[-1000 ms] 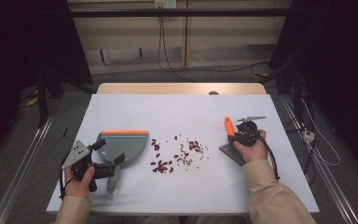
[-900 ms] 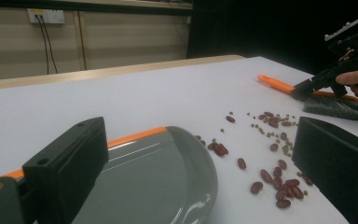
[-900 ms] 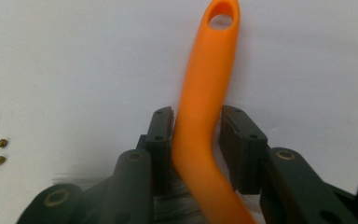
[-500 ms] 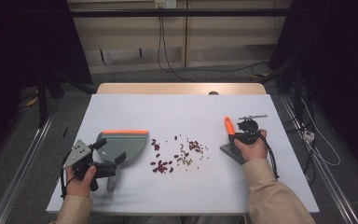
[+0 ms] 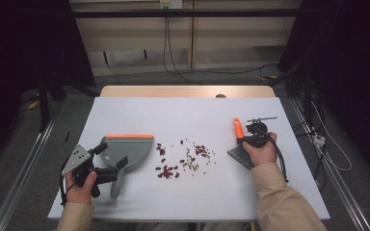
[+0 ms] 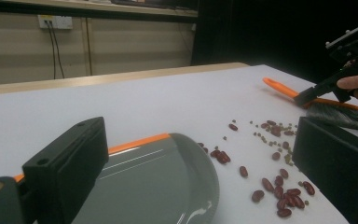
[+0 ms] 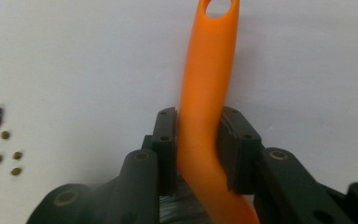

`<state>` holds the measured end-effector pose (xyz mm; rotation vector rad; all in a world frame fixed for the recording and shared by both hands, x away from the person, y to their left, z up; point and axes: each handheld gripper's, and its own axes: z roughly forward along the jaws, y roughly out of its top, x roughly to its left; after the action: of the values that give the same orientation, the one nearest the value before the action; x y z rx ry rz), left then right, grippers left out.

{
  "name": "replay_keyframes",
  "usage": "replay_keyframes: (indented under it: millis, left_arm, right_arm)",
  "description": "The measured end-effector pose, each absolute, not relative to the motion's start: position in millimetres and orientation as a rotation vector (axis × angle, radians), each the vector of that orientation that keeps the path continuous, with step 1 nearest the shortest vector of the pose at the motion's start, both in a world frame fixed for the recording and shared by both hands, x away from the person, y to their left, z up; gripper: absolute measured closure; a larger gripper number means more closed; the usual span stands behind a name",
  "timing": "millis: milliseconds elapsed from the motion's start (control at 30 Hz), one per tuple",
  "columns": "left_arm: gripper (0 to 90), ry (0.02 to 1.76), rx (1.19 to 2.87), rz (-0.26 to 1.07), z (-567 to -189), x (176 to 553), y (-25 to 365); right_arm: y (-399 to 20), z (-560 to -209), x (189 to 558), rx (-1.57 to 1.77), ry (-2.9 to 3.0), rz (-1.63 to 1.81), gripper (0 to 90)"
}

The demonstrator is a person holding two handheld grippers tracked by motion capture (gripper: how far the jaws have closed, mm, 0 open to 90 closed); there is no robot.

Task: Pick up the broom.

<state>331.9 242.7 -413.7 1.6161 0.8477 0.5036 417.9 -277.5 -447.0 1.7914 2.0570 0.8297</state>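
You are getting ready to sweep up the spilled beans (image 5: 185, 159) on the white desk (image 5: 183, 115), and right now you are at the step of picking up the brush. Your right tool (image 7: 198, 140) is clamped on the orange brush handle (image 7: 207, 93), with both black pads pressing on its sides; its jaws have just been closing onto it. From above, the brush (image 5: 239, 139) lies at the right of the desk under your right hand (image 5: 260, 153), with its bristle end near you and its handle pointing away. Your left tool (image 5: 107, 168) is at the grey dustpan (image 5: 127, 149), which lies flat at the left of the desk with its orange edge away from you. Its jaws stand on both sides of the pan's handle, but I cannot tell if they press on it. The beans sit in a loose patch between the pan and the brush, red ones nearer the pan and small green ones nearer the brush. Next, I think you need to lift the brush, set its bristles down just past the beans, and push them softly toward the pan's open side. Keep the pan flat so no beans slip under it.
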Motion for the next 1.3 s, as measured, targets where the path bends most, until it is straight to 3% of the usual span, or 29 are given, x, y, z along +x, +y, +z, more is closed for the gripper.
replay_keyframes:
  millis: [833, 1300]
  left_arm:
    - [3.5, 0.814, 1.590, 0.515, -400, 327, 235]
    - [3.4, 0.761, 1.622, 0.467, -388, 334, 208]
  right_arm:
    - [-288, -400, 383, 1.672, 1.891, 1.416, 72.0]
    - [-286, -382, 373, 1.581, 1.833, 1.525, 72.0]
